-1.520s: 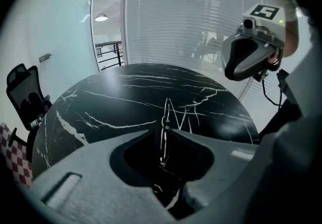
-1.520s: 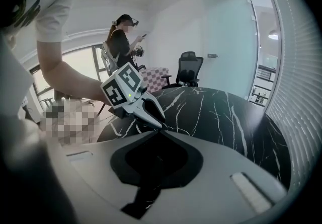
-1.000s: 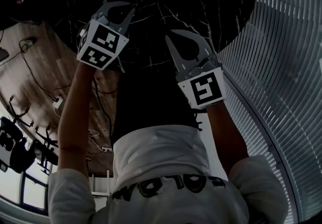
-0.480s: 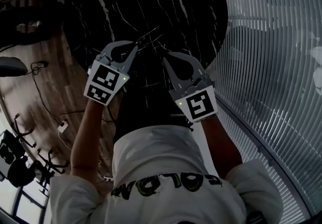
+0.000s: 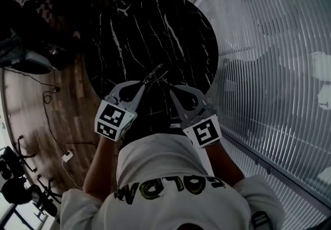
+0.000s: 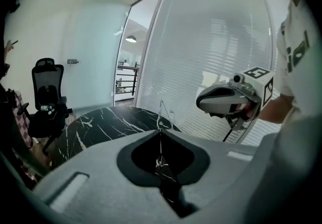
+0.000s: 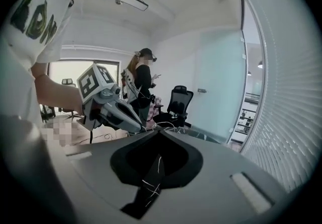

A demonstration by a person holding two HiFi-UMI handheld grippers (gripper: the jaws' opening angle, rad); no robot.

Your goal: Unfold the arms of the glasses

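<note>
Well, glasses [image 5: 155, 74] held up in the air over the black table [image 5: 129, 27]; look still folded, tho too thin to be sure.

Thin wire frame pokes out past the tips of the left tongs [image 5: 143, 83], which are clenched on it. Right tongs [image 5: 172, 91] also clenched tight, tips just beside the frame; can't tell if they nip an arm or nothing. Handling, my guess: v. light, springy wire, slippery in hard jaws, hinges weak if forced sideways. Prob. best to keep the front pinned near the bridge or a rim corner w/ one pair & ease each arm out close to its hinge w/ the other. Ribbed glass wall [image 5: 269, 69] to the right, wood floor [image 5: 36, 105] below.
</note>
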